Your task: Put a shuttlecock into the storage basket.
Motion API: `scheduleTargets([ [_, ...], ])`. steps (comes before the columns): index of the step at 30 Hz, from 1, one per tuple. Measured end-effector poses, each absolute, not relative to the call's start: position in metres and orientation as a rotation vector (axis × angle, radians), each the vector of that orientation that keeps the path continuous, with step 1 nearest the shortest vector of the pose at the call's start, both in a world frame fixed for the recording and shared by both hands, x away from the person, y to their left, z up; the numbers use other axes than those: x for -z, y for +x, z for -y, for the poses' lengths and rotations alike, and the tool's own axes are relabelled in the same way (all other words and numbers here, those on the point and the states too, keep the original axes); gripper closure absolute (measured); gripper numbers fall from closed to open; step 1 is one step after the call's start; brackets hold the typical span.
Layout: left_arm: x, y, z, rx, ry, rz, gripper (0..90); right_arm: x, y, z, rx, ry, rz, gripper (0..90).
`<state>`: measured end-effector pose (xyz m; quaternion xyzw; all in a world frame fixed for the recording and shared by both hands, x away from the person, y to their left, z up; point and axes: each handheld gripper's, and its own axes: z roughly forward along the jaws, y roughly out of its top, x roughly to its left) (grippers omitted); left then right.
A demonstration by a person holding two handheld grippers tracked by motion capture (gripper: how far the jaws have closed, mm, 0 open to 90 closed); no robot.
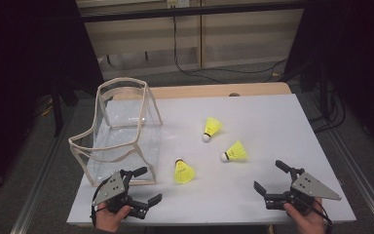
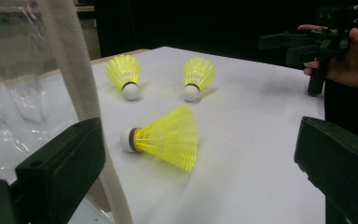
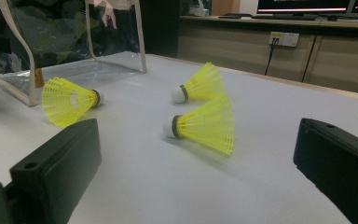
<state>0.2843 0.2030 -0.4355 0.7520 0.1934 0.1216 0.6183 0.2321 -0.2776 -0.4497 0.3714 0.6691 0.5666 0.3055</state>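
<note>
Left gripper view: shuttlecock (image 2: pixel 165 136) between claw (image 2: pixel 196 172) jaws

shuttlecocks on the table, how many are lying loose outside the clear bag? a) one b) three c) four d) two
b) three: the nearest shuttlecock lies beside the clear bag, with a second shuttlecock and a third shuttlecock farther out on the white table, all yellow and outside the bag.
</note>
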Motion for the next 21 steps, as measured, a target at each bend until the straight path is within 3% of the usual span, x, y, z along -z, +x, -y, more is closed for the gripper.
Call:
scheduleTargets([
  [21,0.435,0.285,-0.186,-0.23,1.753,-0.401,2.1,0.449,0.232,0.276,-1.501,0.982,-1.768,0.7],
])
